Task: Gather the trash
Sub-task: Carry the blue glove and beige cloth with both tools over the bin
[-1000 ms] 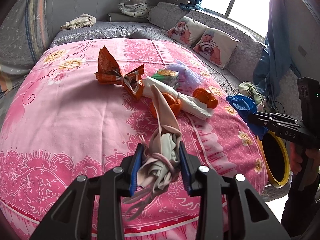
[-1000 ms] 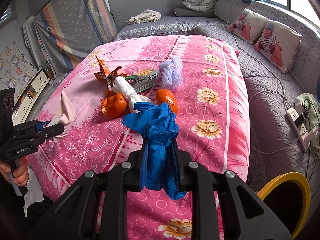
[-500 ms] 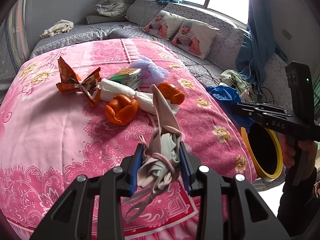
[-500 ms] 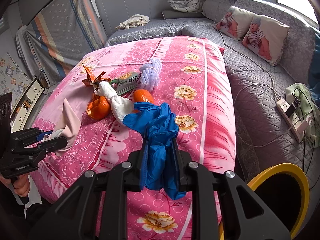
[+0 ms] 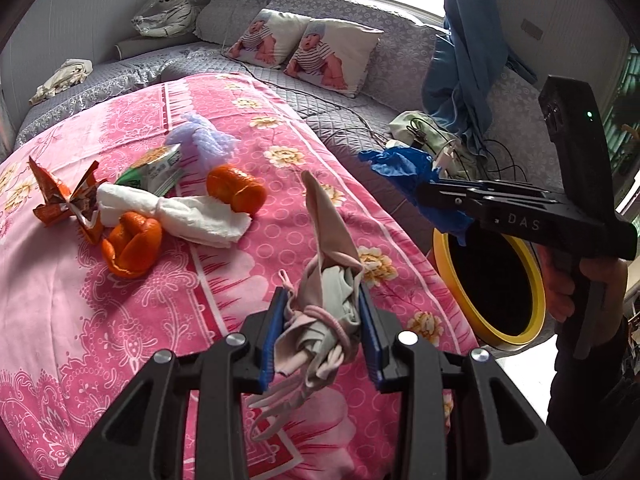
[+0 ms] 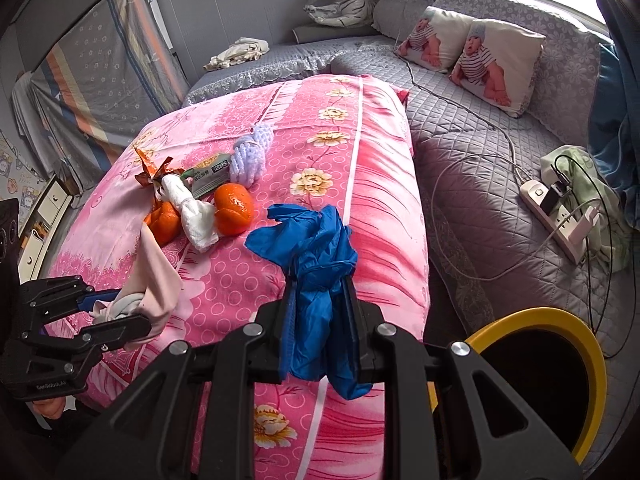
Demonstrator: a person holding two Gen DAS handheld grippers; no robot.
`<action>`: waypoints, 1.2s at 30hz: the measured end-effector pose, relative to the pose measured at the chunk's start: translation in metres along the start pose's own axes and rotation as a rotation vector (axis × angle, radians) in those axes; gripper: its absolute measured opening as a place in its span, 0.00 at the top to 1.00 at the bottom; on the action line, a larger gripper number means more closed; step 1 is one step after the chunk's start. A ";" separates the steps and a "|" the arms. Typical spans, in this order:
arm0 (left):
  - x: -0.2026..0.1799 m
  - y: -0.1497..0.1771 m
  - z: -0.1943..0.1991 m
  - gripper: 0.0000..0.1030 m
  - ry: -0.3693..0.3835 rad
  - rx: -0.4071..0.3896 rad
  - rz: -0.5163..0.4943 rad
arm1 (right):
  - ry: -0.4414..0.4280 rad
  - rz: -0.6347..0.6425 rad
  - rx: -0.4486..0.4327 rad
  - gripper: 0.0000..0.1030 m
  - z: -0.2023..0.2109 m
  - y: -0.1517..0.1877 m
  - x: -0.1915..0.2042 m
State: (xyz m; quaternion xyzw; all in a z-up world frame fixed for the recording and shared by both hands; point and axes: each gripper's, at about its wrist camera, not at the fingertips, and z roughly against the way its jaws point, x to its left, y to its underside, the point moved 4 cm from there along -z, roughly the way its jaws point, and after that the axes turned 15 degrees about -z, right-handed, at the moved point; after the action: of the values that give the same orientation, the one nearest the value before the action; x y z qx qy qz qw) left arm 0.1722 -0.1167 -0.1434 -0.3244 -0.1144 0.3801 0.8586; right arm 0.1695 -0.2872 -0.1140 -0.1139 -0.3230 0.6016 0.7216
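My left gripper (image 5: 322,316) is shut on a crumpled pink face mask (image 5: 328,264) above the pink bedspread (image 5: 120,320). My right gripper (image 6: 318,312) is shut on a blue glove (image 6: 316,248); in the left wrist view that blue glove (image 5: 404,168) hangs over the rim of a yellow bin (image 5: 492,280) beside the bed. The yellow bin (image 6: 560,364) sits low at the right in the right wrist view. On the bedspread lie orange peels (image 5: 132,240), a white tissue (image 5: 180,212), an orange wrapper (image 5: 64,196), a green packet (image 5: 156,168) and a lilac puff (image 5: 204,140).
A grey quilted sofa (image 6: 480,168) runs behind and right of the bed, with two printed pillows (image 6: 476,52), a power strip with cables (image 6: 560,208) and a plush tiger (image 6: 340,0). A person's hand (image 5: 564,292) holds the right gripper's handle.
Both grippers have swung right across the bed toward the yellow bin, each keeping its grip. The trash pile now lies further left in both views, and the bin shows larger.
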 end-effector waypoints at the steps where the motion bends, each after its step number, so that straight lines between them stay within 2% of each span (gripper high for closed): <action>1: -0.005 -0.003 -0.002 0.68 0.008 0.001 -0.008 | 0.005 -0.005 -0.002 0.81 0.001 -0.001 -0.003; 20: -0.086 -0.032 -0.046 0.68 0.154 0.038 -0.124 | 0.126 -0.121 -0.047 0.81 0.029 0.002 -0.086; 36: -0.144 -0.054 -0.069 0.68 0.235 0.062 -0.202 | 0.200 -0.241 -0.083 0.81 0.053 0.004 -0.152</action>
State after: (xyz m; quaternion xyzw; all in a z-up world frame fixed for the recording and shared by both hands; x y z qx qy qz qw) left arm 0.1357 -0.2807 -0.1541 -0.3270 -0.0334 0.2547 0.9094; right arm 0.1238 -0.4412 -0.1262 -0.1634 -0.2856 0.4824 0.8118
